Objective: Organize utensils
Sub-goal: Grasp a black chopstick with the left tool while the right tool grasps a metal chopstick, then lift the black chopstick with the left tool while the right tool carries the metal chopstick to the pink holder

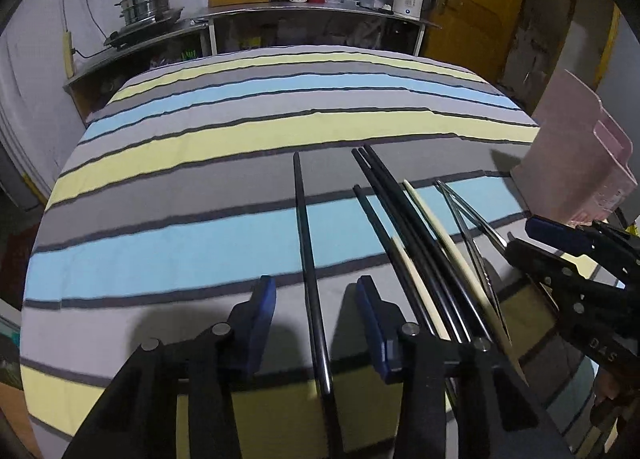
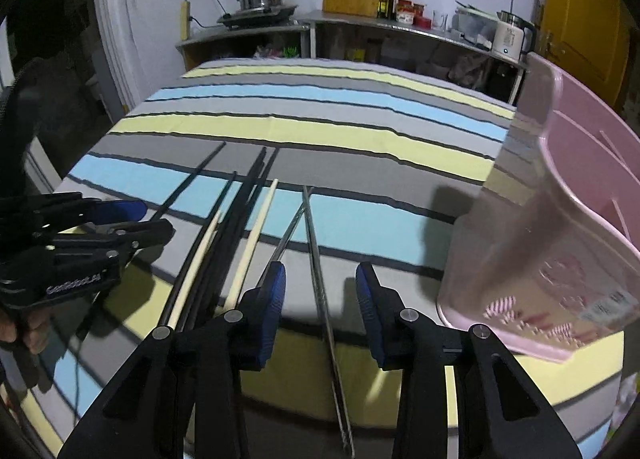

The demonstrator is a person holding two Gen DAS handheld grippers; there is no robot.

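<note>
Left tool (image 1: 316, 323) agape astride black chopstick (image 1: 306, 243); right tool (image 2: 320, 311) agape astride steel chopstick (image 2: 316, 259); five black, two cream, two steel.

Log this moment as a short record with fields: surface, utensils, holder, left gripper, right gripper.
surface: striped tablecloth
utensils: black chopsticks, pale chopsticks and metal chopsticks lying side by side
holder: pink utensil holder, at the right of the table
left gripper: open, straddling a single black chopstick
right gripper: open, straddling a metal chopstick

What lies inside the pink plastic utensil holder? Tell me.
Pink plastic utensil holder: its opening shows only pink inner walls with slots, no utensils. Its bottom is hidden behind the front wall.
</note>
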